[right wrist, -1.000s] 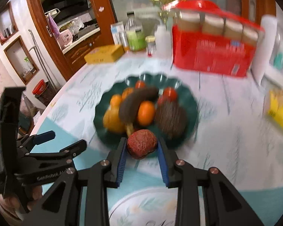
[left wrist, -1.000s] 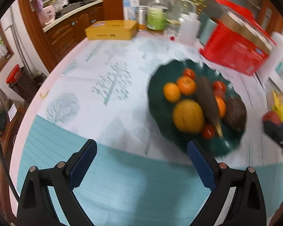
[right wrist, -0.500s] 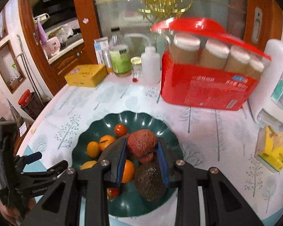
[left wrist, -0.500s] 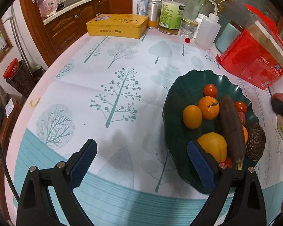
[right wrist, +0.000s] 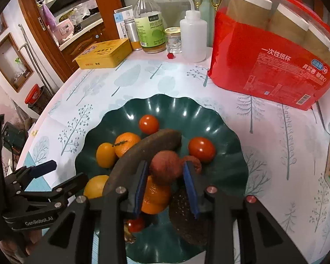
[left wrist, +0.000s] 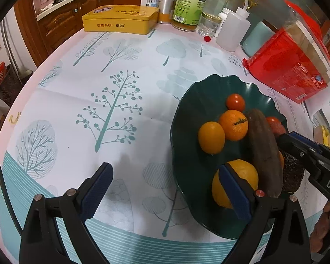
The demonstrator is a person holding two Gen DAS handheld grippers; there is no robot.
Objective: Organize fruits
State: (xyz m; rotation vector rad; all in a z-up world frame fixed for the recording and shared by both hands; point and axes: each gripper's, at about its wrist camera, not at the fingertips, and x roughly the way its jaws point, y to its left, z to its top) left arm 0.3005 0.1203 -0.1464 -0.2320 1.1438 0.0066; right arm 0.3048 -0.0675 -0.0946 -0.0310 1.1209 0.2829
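Your left gripper point(left wrist: 162, 189) stood wide open and empty, having dropped toward the tablecloth point(left wrist: 112, 70) at the plate's point(left wrist: 187, 101) nine o'clock edge, its right finger in front of the big orange point(left wrist: 246, 171).

A second before, your right gripper point(right wrist: 166, 182) carried the red lychee point(right wrist: 164, 169) short of the plate at six o'clock; at this moment it had brought it over the pile, and its jaws were opening with the lychee between the pads, a gap showing on the right. That suggested the fruit was being released, one piece nearly sorted.

The lychee is round, with no clear direction. The brown fruit point(right wrist: 140, 154) beside it ran its long axis from seven toward one o'clock.
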